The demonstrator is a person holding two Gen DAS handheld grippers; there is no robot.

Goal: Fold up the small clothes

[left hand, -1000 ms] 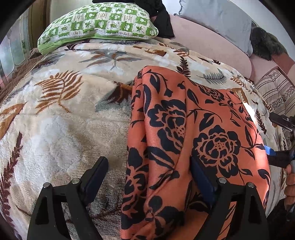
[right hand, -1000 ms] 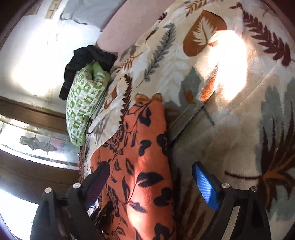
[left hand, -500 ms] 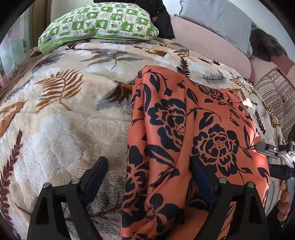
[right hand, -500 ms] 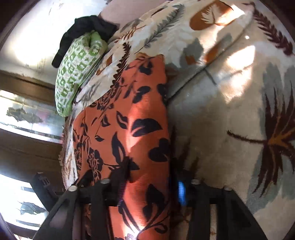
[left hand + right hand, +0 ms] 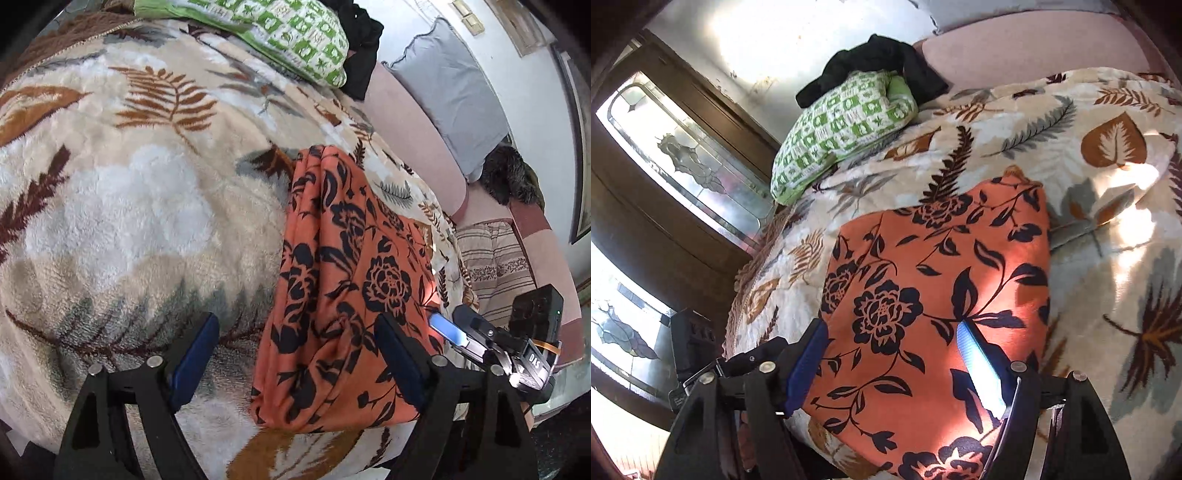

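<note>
- Bed [image 5: 122, 229]: a fleecy leaf-print blanket [image 5: 1108, 229] covers it and gives a broad, soft surface for folding. It fills the space ahead of both grippers and runs under them.
- Pillows: a green check pillow [image 5: 295, 33] lies far ahead of the left gripper, with a dark garment [image 5: 360, 48] against it. A grey pillow [image 5: 447, 99] leans further to the right. They look parked at the head end, probably to keep the working area free.
- Cloth [image 5: 343, 295]: the orange cloth with black flowers lies on the blanket as a long band running away from both grippers. Its near end hangs at the bed's edge, and the left margin is bunched in ridges, so it seems partly folded lengthwise.
- Left gripper [image 5: 295, 358]: the jaws are well apart and closing. The cloth's near left edge sits between them, but the left pad [image 5: 192, 358] is over bare blanket and clear of the cloth. Nothing is gripped. It appears placed to take that corner.
- Right gripper [image 5: 897, 369]: the jaws are wide and opening. They straddle the cloth's near end, with the sunlit pad [image 5: 979, 373] above the fabric, and hold nothing. The pairing suggests one gripper per near corner.
</note>
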